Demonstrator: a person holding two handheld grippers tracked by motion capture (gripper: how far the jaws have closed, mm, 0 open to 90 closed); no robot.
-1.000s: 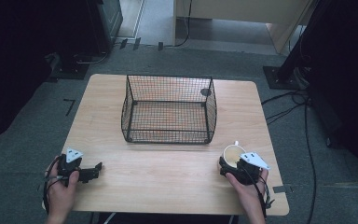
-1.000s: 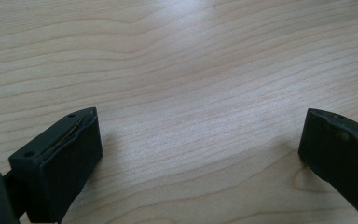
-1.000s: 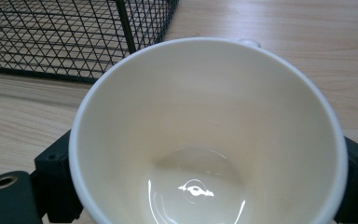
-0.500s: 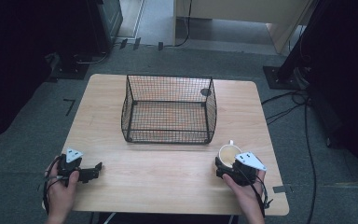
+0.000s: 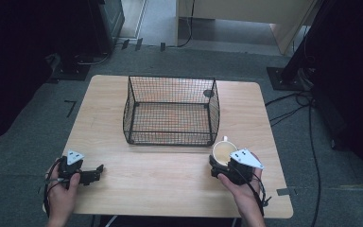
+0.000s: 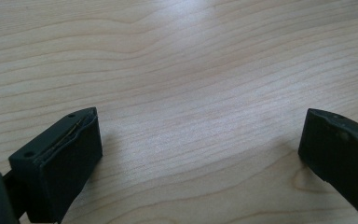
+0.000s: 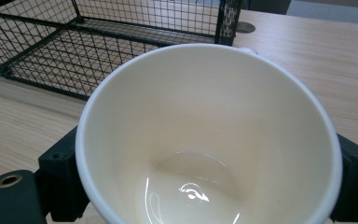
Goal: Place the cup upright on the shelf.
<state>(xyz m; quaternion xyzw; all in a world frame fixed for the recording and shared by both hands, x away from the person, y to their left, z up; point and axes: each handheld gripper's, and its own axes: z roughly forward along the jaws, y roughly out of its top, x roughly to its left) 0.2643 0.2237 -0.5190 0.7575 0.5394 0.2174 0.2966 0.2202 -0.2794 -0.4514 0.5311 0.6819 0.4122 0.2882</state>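
Since a second ago the right gripper (image 5: 222, 163) and its cup (image 5: 223, 151) have shifted left and slightly farther, nearer the wire basket (image 5: 171, 110); the left gripper (image 5: 94, 174) has stayed near the table's (image 5: 160, 175) near left corner. From above, the cup sits just off the basket's near right corner, perhaps lifted, though that is hard to judge. In the left gripper view, both jaws stand wide apart over bare wood, holding nothing. In the right gripper view, the empty cream cup (image 7: 209, 135) sits clamped between the jaws, basket (image 7: 98, 42) behind it.
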